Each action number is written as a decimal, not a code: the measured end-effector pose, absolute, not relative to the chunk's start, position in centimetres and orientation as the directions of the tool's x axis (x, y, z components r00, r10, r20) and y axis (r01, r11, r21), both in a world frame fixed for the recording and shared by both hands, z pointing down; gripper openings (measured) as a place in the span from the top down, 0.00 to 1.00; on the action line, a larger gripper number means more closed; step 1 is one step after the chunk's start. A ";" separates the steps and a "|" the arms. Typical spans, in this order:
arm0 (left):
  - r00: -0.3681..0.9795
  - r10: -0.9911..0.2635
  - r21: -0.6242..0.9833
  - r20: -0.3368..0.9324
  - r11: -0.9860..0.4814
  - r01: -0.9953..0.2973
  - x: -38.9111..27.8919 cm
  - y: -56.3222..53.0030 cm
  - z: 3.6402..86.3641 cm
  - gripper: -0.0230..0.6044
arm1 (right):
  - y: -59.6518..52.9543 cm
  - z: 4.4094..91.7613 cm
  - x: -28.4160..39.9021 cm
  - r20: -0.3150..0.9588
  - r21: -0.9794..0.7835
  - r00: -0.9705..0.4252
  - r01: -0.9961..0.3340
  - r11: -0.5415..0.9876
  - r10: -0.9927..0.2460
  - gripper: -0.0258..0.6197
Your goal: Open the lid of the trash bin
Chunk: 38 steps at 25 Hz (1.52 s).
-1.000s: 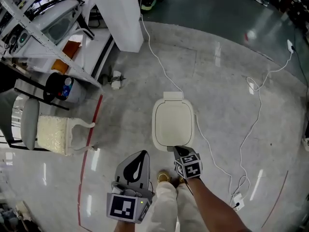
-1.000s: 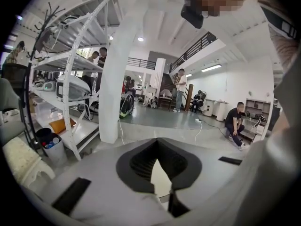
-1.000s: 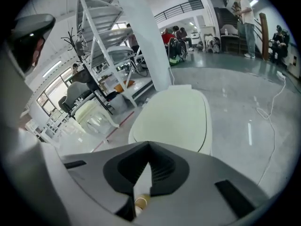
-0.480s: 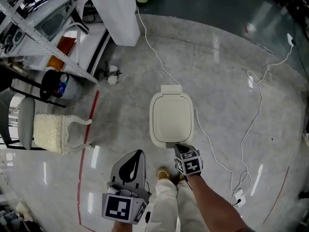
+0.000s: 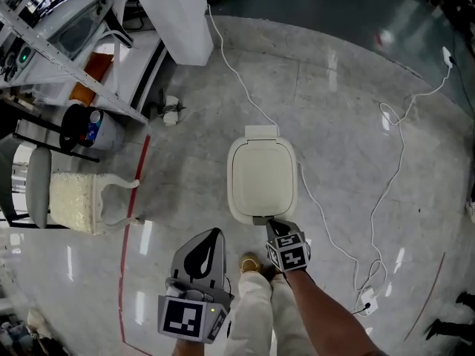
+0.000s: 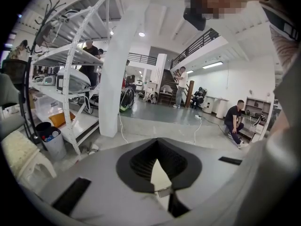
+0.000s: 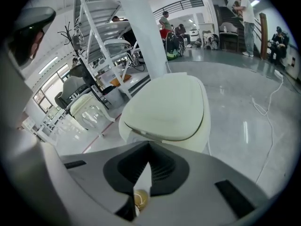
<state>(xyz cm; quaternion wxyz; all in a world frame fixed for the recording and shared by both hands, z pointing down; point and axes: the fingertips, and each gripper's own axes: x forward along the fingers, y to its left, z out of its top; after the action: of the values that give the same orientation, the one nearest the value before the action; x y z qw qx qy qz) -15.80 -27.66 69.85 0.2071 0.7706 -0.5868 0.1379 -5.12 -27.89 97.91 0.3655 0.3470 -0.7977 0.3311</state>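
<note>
A cream trash bin (image 5: 262, 178) stands on the polished floor with its lid flat and closed; its hinge is on the far side. In the head view my right gripper (image 5: 266, 222) is shut, and its tip lies at the bin's near rim. In the right gripper view the bin (image 7: 167, 108) fills the middle just beyond the right gripper (image 7: 149, 147), with the lid's front lip right ahead. My left gripper (image 5: 205, 252) is shut and empty, held to the left of the bin and nearer to me. In its own view the left gripper (image 6: 157, 142) points over the floor towards a pillar.
A white cable (image 5: 330, 221) snakes along the bin's right side to a power strip (image 5: 365, 301). A cream chair (image 5: 78, 202), a black bucket (image 5: 82, 128) and a metal rack (image 5: 59, 43) stand left. A white pillar (image 5: 171, 17) rises behind. My legs (image 5: 256, 310) are below.
The head view has shifted a little, so the bin sits slightly higher in frame. The right gripper stays at the bin's near rim. The lid is still closed.
</note>
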 end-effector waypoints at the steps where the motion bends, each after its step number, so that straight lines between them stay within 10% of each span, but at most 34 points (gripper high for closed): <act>1: 0.273 -0.847 0.158 0.455 -0.225 -0.961 -15.8 -27.7 69.9 0.98 | -27.8 97.9 -5.1 0.813 -0.269 -0.491 -0.794 0.545 -0.313 0.90; 24: 0.262 -0.855 0.175 0.448 -0.204 -0.963 -14.8 -27.6 68.6 0.98 | -28.4 95.1 -4.8 0.797 -0.291 -0.507 -0.800 0.525 -0.329 0.91; 38: 0.273 -0.912 0.180 0.305 -0.227 -0.957 -14.1 -30.0 52.7 0.98 | -40.7 68.2 -6.3 0.566 -0.213 -0.592 -0.777 0.592 -0.573 0.91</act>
<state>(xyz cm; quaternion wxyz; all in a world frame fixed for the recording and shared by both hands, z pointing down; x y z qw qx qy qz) -14.12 -30.00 52.71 0.1670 0.7803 -0.5990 0.0671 -6.30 -40.72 68.19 0.2258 0.3911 -0.8633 0.2255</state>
